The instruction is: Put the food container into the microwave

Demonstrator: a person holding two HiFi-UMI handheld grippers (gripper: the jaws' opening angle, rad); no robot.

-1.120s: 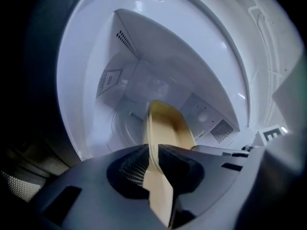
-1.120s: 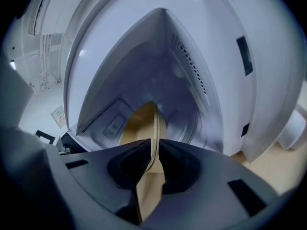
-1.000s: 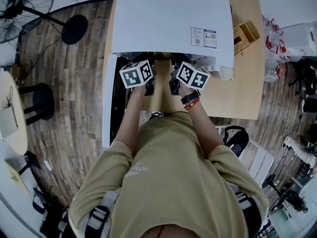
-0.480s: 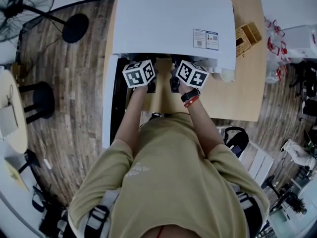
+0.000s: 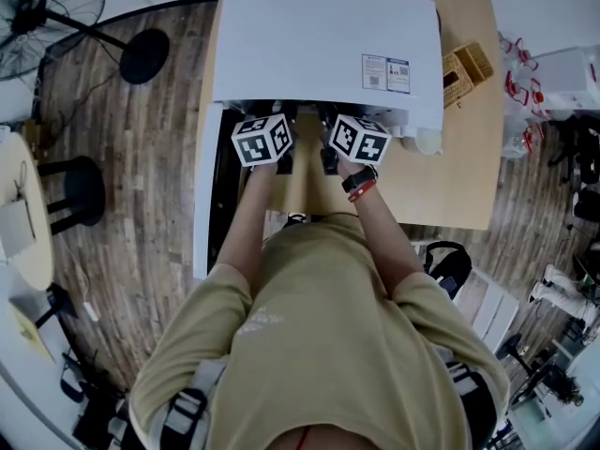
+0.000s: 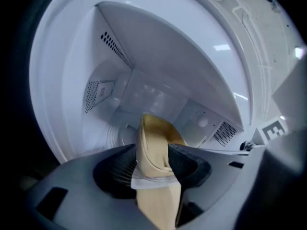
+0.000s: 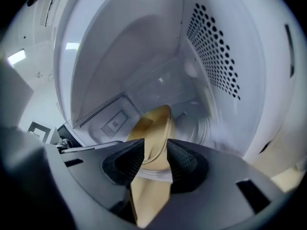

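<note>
A white microwave [image 5: 319, 40] stands on a wooden table [image 5: 441, 186] with its door [image 5: 202, 195] swung open to the left. Both grippers are at its mouth, their jaws hidden under its top in the head view: the left gripper [image 5: 267, 131] and the right gripper [image 5: 354, 131] side by side. In the left gripper view, the left gripper [image 6: 153, 159] is shut on the rim of a tan food container [image 6: 156, 138]. The right gripper [image 7: 154, 157] is likewise shut on the container [image 7: 153, 126] at its other side. The container sits inside the white cavity [image 6: 144, 56], over the glass turntable [image 7: 204, 123].
A wicker basket [image 5: 466, 68] and a small white cup [image 5: 427, 141] sit on the table right of the microwave. On the wooden floor at the left are a fan [image 5: 47, 7], a black stool [image 5: 80, 190] and a round table [image 5: 19, 214]. A dark bag [image 5: 445, 256] lies at the right.
Both grippers have edged slightly forward toward the microwave with the container still held. Nothing else has moved.
</note>
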